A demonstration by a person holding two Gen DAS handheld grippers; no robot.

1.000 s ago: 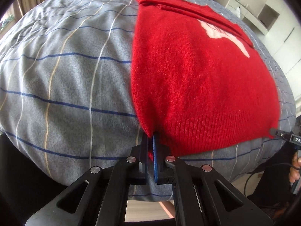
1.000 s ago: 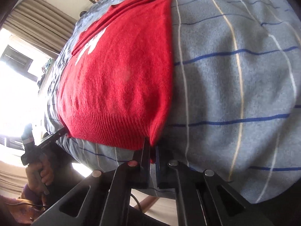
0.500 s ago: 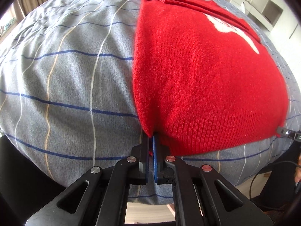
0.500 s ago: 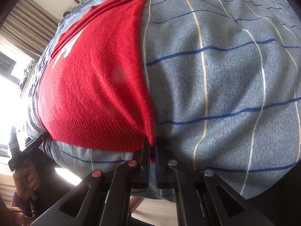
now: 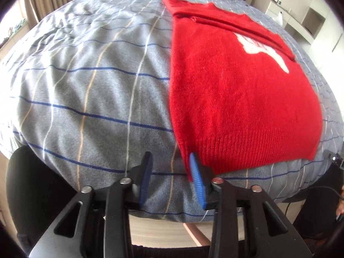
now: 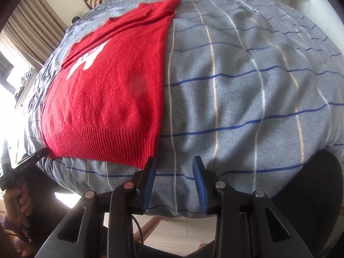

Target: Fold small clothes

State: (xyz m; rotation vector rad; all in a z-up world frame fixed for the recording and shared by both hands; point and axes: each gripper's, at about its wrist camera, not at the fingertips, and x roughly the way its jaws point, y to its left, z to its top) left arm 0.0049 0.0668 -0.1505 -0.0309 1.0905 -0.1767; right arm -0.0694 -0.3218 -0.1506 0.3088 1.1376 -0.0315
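Your left gripper (image 5: 171,167) is spread wide with nothing between its fingers; its right blue pad (image 5: 196,180) sits just against the near left corner of the red sweater (image 5: 234,99). Your right gripper (image 6: 174,172) is likewise parted and holds nothing, its left pad (image 6: 149,180) just beside the sweater's (image 6: 111,99) near right corner. The sweater lies flat on the grey striped blanket (image 5: 86,81), its ribbed hem (image 5: 253,148) along the bed's near edge, sleeves folded across the far end, white motif (image 5: 262,51) facing up. No containers show in either view.
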